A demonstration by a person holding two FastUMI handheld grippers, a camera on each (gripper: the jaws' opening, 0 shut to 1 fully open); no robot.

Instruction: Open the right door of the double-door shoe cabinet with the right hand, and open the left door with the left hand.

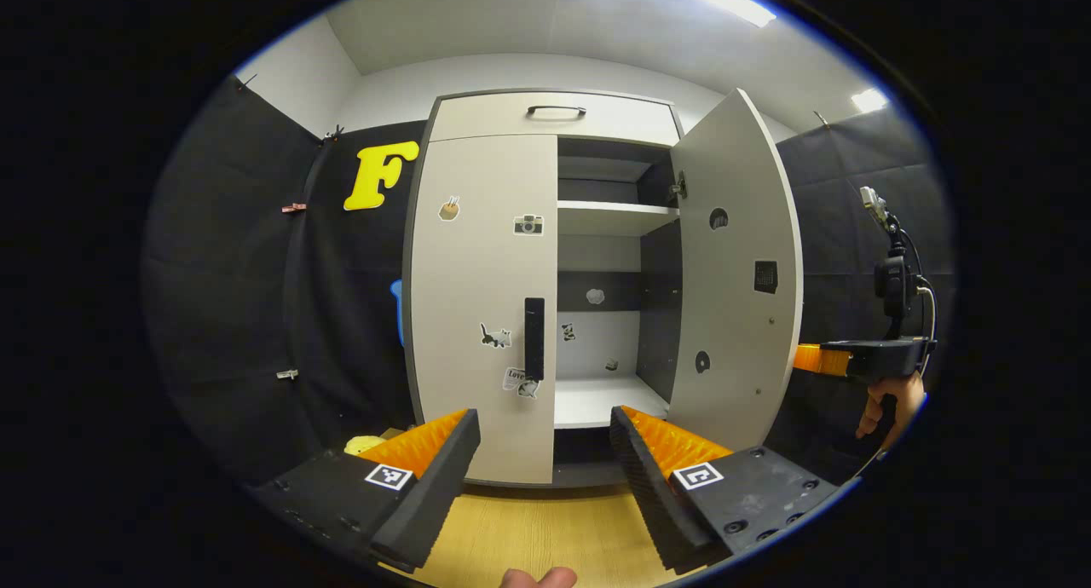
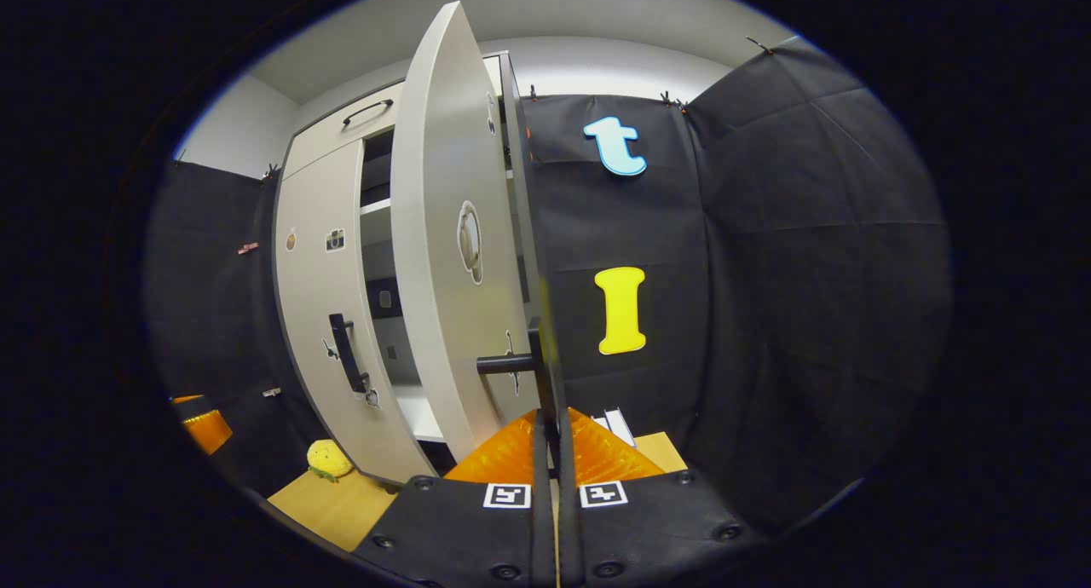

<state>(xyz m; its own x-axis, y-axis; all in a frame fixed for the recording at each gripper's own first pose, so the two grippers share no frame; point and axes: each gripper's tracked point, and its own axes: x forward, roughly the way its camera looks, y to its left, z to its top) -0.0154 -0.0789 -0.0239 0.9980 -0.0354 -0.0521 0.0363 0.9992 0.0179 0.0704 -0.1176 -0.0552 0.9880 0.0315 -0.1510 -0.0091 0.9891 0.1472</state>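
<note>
**Right door swung open, left door closed**

In the left gripper view the shoe cabinet [image 1: 545, 290] fills the middle of the frame. Its left door [image 1: 482, 307] sits flush and closed, with a dark vertical handle [image 1: 534, 338] near its inner edge and several small stickers on its face. The right door [image 1: 737, 273] stands swung out toward the right of the frame, showing the shelves [image 1: 609, 217] and the pale bottom board inside. A drawer [image 1: 554, 115] with a dark pull runs across the top. The left hand-held gripper [image 1: 545, 452] sits at the bottom of this view with its fingers wide apart, holding nothing, in front of the cabinet and not touching it. At the right edge of the frame the right hand-held gripper [image 1: 810, 360] reaches in behind the open door, with a person's hand [image 1: 891, 405] below it.

In the right gripper view the right door [image 2: 443, 256] is seen nearly edge-on in the centre. The right hand-held gripper [image 2: 550, 439] at the bottom centre has its fingers drawn together around the thin dark handle [image 2: 537, 362] of that door. The closed left door [image 2: 328, 315] and its handle [image 2: 345, 354] lie to the left, and a small yellow toy [image 2: 326, 460] rests on the wooden floor [image 2: 324, 503] at lower left.
</note>
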